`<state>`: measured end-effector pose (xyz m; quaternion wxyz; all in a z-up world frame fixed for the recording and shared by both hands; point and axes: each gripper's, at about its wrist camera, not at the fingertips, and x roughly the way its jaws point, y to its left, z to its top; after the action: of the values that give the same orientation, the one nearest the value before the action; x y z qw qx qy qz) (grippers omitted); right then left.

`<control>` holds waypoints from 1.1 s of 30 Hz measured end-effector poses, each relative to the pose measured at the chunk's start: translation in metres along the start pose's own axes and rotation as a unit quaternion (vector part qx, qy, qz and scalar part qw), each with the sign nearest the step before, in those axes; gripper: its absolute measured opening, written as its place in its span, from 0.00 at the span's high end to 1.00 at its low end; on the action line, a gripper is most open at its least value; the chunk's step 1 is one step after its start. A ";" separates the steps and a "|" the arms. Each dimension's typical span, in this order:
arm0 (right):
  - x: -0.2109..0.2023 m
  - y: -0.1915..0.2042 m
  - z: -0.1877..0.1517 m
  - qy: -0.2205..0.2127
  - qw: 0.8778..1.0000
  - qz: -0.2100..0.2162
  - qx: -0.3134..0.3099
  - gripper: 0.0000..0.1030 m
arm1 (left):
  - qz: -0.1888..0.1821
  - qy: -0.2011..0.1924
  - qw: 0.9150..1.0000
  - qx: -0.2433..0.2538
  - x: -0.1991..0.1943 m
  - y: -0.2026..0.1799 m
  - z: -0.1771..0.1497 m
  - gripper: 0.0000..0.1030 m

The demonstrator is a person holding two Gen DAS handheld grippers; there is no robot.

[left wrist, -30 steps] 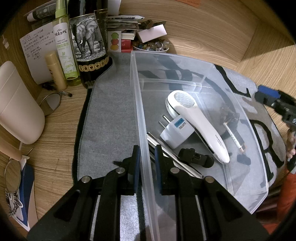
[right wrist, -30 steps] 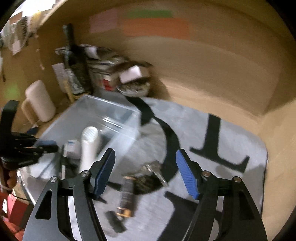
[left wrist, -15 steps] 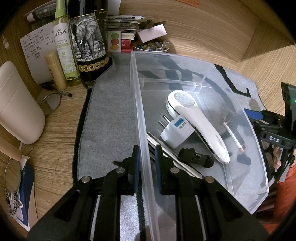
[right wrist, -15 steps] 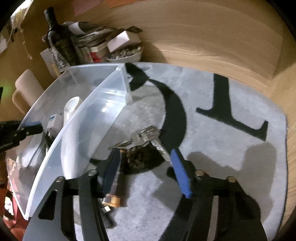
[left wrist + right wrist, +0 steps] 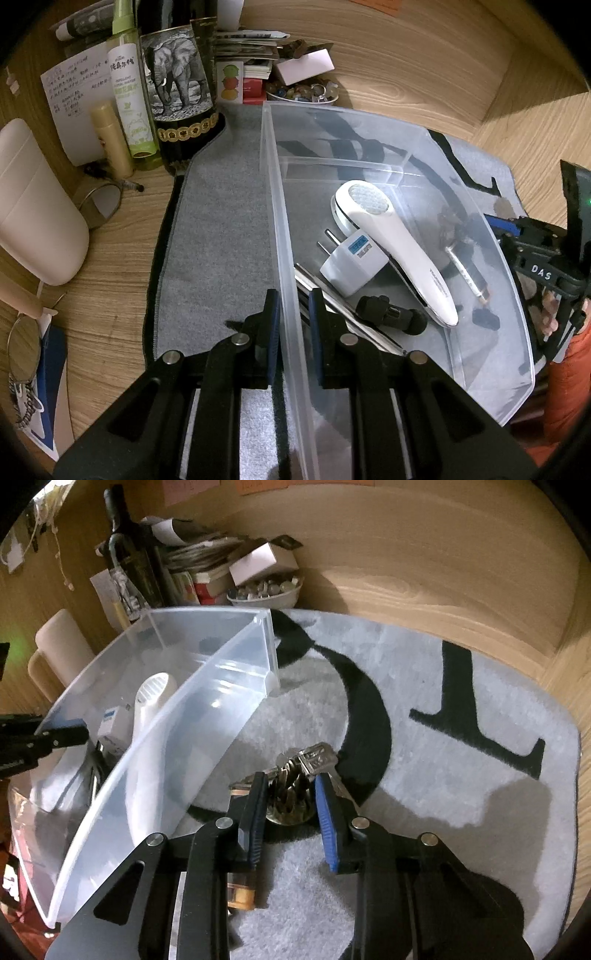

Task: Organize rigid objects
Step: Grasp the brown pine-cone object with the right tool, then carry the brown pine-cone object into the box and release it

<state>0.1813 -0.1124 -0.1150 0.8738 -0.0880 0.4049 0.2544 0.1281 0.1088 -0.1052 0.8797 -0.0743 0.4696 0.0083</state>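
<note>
Since a second earlier, the right gripper [image 5: 290, 803] had dropped low in its frame over the key bunch [image 5: 301, 775] on the grey mat [image 5: 424, 738], jaws closing around it, pads not clearly pressing. The left gripper [image 5: 293, 328] stayed clenched on the clear bin [image 5: 280, 206] wall, so a pickup looked imminent.
</note>
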 end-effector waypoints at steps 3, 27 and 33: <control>-0.005 -0.001 0.004 -0.009 1.000 0.001 0.000 0.77 | 0.001 0.000 1.000 0.001 0.000 0.000 0.000 0.85; -0.074 0.048 0.039 -0.113 0.992 0.024 -0.055 0.77 | 0.000 0.000 1.000 0.000 0.000 0.000 0.000 0.85; -0.077 0.076 0.045 -0.123 0.987 0.052 -0.085 0.77 | -0.001 -0.001 1.000 0.000 0.000 0.000 0.000 0.85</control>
<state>0.1298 -0.0597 -0.0233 0.8920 -0.1091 0.2751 0.3417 0.1276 0.1093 -0.1052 0.8800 -0.0752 0.4689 0.0076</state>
